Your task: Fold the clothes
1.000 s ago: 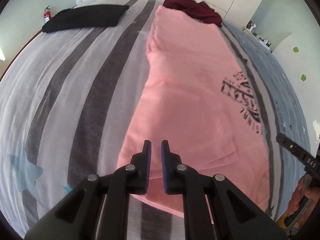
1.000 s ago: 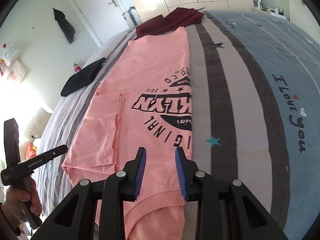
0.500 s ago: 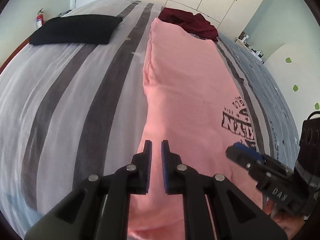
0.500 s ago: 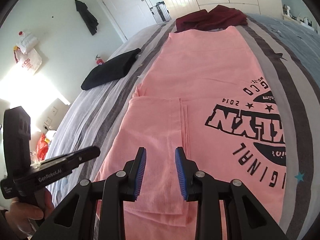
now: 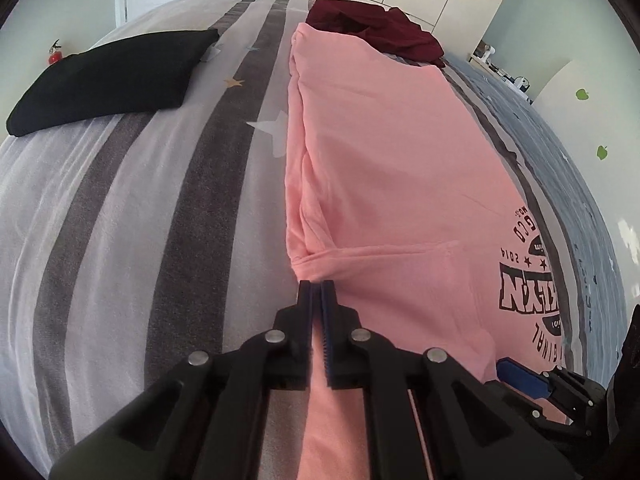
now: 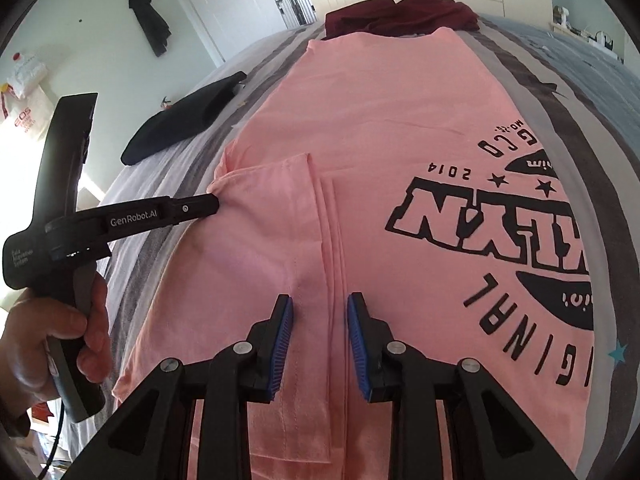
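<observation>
A wide bed with a grey, white and blue striped cover [image 5: 132, 208] carries everything. Lying lengthwise along its middle is a pink cotton T-shirt with a black printed emblem [image 6: 384, 128], spread flat, its near left sleeve folded inward over the body. Beyond its far end sits a heap of crumpled dark red clothing [image 5: 372, 26], and well off to the left lies a folded black garment [image 5: 108, 80]. A person's hand [image 6: 52, 340] grips the handle of the left claw [image 5: 317, 286], whose jaws are pressed together on a bunched bit of the shirt's left edge, apparently at the sleeve seam. The right claw [image 6: 318, 308] hovers over the folded sleeve's hem, its blue-padded jaws apart and closing, with fabric beneath them but not pinched.
</observation>
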A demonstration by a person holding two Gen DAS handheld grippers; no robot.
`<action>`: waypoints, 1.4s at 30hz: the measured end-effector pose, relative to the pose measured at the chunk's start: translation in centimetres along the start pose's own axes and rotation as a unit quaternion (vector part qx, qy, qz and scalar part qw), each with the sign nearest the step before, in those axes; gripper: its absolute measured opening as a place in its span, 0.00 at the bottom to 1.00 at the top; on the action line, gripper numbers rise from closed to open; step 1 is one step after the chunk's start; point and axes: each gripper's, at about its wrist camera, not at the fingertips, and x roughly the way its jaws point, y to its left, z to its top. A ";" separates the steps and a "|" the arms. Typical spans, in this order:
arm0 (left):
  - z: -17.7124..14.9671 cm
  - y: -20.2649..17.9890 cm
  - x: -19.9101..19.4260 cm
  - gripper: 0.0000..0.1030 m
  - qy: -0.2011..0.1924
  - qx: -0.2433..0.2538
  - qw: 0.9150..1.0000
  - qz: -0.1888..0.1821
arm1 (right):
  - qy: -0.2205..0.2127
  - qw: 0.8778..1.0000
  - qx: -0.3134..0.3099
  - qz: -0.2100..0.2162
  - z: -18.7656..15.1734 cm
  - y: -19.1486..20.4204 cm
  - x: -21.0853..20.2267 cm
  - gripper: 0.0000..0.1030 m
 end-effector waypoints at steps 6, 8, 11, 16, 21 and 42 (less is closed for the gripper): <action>2.9 -0.7 0.3 0.05 -0.013 0.017 0.999 -0.023 | -0.017 1.000 -0.010 0.001 2.7 0.9 -0.5 0.24; 3.0 -1.0 2.0 0.05 0.002 0.042 0.999 -0.013 | -0.023 1.000 -0.016 0.005 4.3 1.4 0.4 0.24; 2.8 -0.1 3.9 0.06 0.020 0.044 0.999 -0.013 | -0.018 1.000 -0.022 0.003 6.4 1.7 2.5 0.24; 2.8 0.7 0.5 0.05 -0.002 0.011 1.000 -0.028 | 0.001 1.000 -0.028 -0.014 7.3 0.9 5.5 0.24; -1.4 -0.7 -2.0 0.05 0.017 0.033 0.998 -0.047 | -0.011 1.000 -0.024 -0.008 6.8 0.5 5.3 0.24; -12.2 1.1 -5.7 0.06 0.055 0.002 0.998 0.004 | 0.009 0.998 -0.057 0.002 -0.5 1.0 -0.8 0.24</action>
